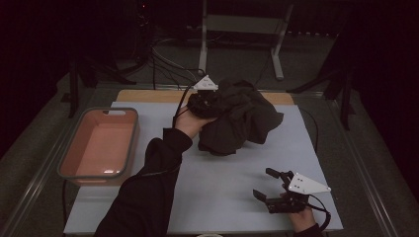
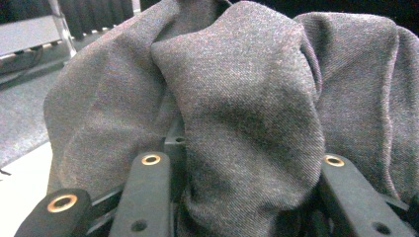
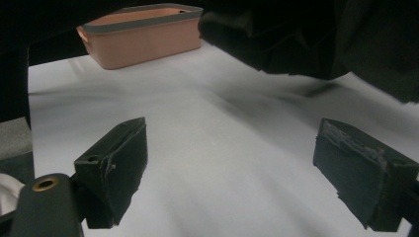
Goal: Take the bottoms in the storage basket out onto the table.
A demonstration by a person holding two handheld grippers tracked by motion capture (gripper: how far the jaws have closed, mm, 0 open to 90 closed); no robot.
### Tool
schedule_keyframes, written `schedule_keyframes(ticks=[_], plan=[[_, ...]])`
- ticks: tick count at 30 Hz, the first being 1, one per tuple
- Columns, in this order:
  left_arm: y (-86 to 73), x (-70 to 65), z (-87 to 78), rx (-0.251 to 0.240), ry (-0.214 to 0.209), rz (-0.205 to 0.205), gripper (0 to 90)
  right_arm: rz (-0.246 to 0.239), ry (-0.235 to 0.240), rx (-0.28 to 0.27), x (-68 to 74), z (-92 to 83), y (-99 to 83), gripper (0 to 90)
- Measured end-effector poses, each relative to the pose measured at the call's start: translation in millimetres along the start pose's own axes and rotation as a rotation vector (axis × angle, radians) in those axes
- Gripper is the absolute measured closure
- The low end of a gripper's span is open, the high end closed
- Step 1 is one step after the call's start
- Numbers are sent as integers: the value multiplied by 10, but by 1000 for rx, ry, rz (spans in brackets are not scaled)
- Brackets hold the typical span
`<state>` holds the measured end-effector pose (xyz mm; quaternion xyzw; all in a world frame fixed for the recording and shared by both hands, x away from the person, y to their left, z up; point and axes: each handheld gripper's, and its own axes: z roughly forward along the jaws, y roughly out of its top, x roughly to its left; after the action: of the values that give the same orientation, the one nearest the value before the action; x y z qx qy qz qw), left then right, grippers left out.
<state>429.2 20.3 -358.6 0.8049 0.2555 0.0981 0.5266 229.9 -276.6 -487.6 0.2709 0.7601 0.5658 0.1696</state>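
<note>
A dark grey cloth, crumpled into a loose rounded heap with deep soft folds, sits at the far middle of a flat, matte white table top. The left gripper is pressed into the cloth's left side, with a grey three-cornered plate on top and a black cable trailing off it. A person's left hand, emerging from a black sleeve, holds this tool. In the left gripper view the cloth shows a fine woven twill texture; a thick fold bulges down between the two black jaws, whose flat bars carry brass-ringed holes. The jaws stand on either side of that fold and are clamped onto it.

At the near right of the table, the right gripper lies low over the white surface, held from below by the person's right hand. Its jaws stand wide apart, gripping nothing. In the right gripper view the right gripper shows two blocky black pads with rough, chipped edges, and bare white table top between them.

A rectangular tub of smooth salmon-pink plastic, with rounded corners and a grey rim, stands at the table's left edge, well apart from the cloth. In the right gripper view the tub appears beyond the jaws, with the dark cloth hanging to its right.
</note>
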Motion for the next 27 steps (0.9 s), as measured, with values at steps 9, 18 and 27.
schedule_keyframes(ticks=[9,18,27], plan=[[-89,14,244,20,-12,-23,612,0,-2,6,0,-4,-12,137],[-171,7,398,42,-13,-21,612,-2,1,4,3,-3,-10,137],[-267,-14,536,69,-11,-22,611,-6,1,6,3,1,-10,137]])
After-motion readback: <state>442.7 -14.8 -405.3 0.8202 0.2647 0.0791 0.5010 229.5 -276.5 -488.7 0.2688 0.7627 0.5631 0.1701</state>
